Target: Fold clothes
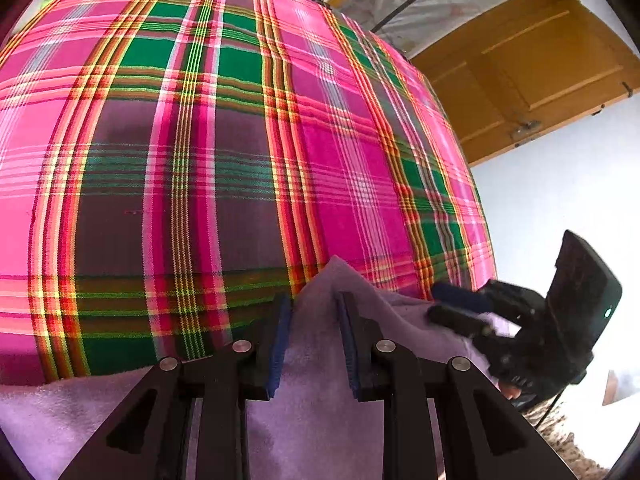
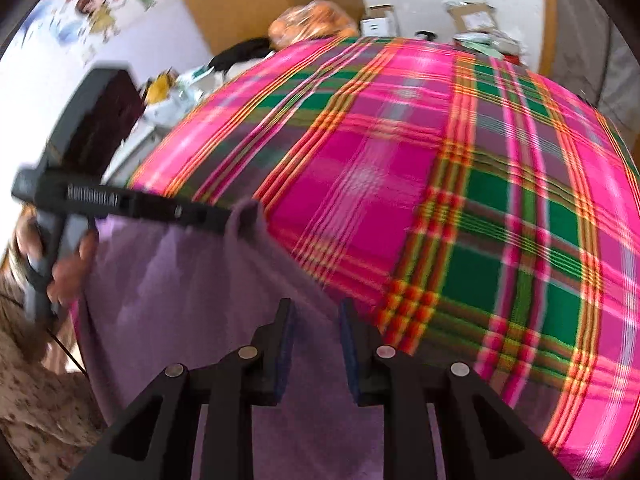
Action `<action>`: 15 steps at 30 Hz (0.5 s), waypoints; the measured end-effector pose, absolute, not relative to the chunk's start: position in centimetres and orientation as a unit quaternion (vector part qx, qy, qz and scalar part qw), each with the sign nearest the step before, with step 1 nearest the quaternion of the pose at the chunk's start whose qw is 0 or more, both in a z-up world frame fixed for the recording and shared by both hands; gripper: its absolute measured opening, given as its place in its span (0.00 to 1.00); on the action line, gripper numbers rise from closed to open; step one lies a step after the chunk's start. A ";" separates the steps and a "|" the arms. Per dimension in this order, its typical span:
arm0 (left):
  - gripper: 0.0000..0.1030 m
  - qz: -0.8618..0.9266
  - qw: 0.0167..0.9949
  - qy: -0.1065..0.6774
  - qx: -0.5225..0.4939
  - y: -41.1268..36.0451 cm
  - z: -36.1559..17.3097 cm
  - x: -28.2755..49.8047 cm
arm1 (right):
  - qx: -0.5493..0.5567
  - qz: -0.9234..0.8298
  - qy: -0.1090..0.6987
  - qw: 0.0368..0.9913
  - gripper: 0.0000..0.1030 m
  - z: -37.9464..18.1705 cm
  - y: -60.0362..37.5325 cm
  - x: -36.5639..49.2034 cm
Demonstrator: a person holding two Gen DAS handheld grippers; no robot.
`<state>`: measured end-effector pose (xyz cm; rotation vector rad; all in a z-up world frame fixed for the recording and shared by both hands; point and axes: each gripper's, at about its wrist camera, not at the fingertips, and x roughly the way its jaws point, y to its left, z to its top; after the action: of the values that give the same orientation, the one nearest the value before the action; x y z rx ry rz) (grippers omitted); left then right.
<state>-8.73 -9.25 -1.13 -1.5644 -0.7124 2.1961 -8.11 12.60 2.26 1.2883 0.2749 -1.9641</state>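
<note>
Purple cloth (image 1: pixel 320 420): lies on the plaid blanket (image 1: pixel 200 160), right at the near edge, and hangs a little over it. Spreads sideways along that edge, from one gripper to the other. Looks longer that way than toward the far side, but runs out of the bottom of both views, so cannot tell its full length.

Left gripper (image 1: pixel 314 340): points down and forward over the blanket. Grips a bunched bit of the cloth between its blue pads (image 1: pixel 280 344). Lifts that bit into a small peak that sticks up and points toward the far side. Seen from the right wrist too, at (image 2: pixel 230 220), with the cloth (image 2: pixel 168 280) hanging down from its tip like a little tent. Held in a hand (image 2: pixel 68 268).

Right gripper (image 2: pixel 316 344): points down at the cloth, near the blanket's edge. Fingers apart, with cloth under and between them, but no squeeze on it. Seen from the left wrist at (image 1: pixel 456 306), just beside the cloth's right end, fingers parted there too.
</note>
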 end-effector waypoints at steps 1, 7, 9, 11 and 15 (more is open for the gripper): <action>0.24 0.775 0.175 -0.252 -0.552 -9.3 -1.1 -8.8 | 0.502 -0.768 0.116 0.381 0.23 2.1 12.3 -7.9; 0.24 0.777 0.169 -0.253 -0.551 -9.5 -1.2 -8.7 | 0.471 -0.791 0.135 0.365 0.03 2.5 12.0 -7.3; 0.24 0.778 0.167 -0.251 -0.551 -9.0 -1.2 -9.1 | 0.464 -0.806 0.119 0.346 0.03 2.8 12.5 -7.7; 0.24 0.779 0.165 -0.254 -0.549 -8.7 -1.2 -9.3 | 0.466 -0.811 0.100 0.341 0.03 2.6 12.9 -8.1; 0.23 0.782 0.165 -0.256 -0.543 -8.5 -1.3 -9.7 | 0.475 -0.808 0.100 0.335 0.03 1.4 12.5 -8.3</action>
<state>-9.69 -8.51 -1.26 -1.5483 -0.7290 2.2284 -8.27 12.47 1.42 1.2384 0.2603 -2.1075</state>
